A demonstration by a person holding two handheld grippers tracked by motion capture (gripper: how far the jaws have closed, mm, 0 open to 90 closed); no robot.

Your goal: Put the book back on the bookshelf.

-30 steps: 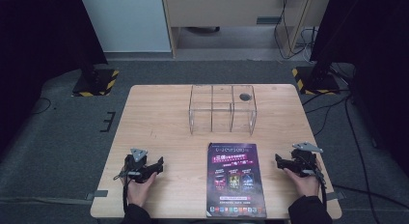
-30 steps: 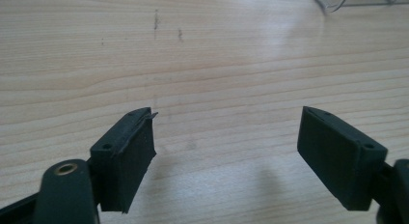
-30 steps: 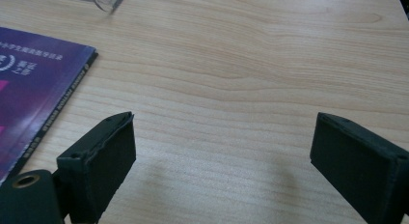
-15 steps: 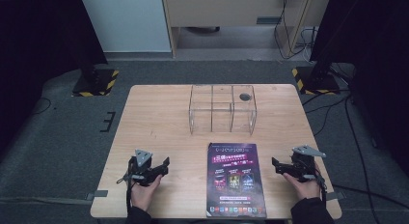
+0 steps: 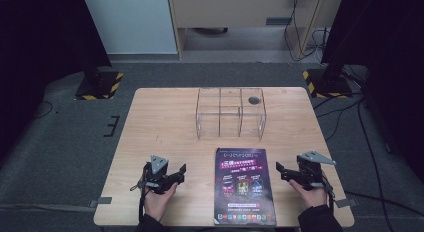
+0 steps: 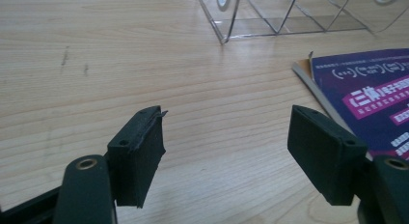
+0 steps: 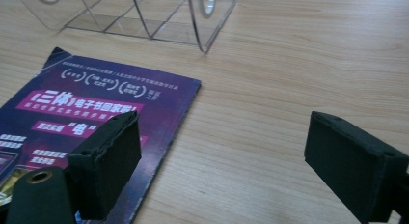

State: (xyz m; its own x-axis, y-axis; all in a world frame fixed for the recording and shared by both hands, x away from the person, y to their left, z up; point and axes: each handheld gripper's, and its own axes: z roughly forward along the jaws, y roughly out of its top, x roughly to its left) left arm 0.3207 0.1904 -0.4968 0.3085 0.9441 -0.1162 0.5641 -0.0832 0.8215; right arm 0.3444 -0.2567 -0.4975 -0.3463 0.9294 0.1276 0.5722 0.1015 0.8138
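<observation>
Lying flat on table: purple booklet, long axis toward clear divider rack, just before it. Left gripper left of booklet, jaws spread, empty. Right gripper right of booklet, jaws spread, empty. Both about equally near; right maybe slightly nearer edge.

The small print on the purple booklet is too small to read from the high view. In the left gripper view the picture's right edge cuts the booklet, and the clear acrylic organizer is cut by the top edge. The person's forearms leave the frame at the bottom.
</observation>
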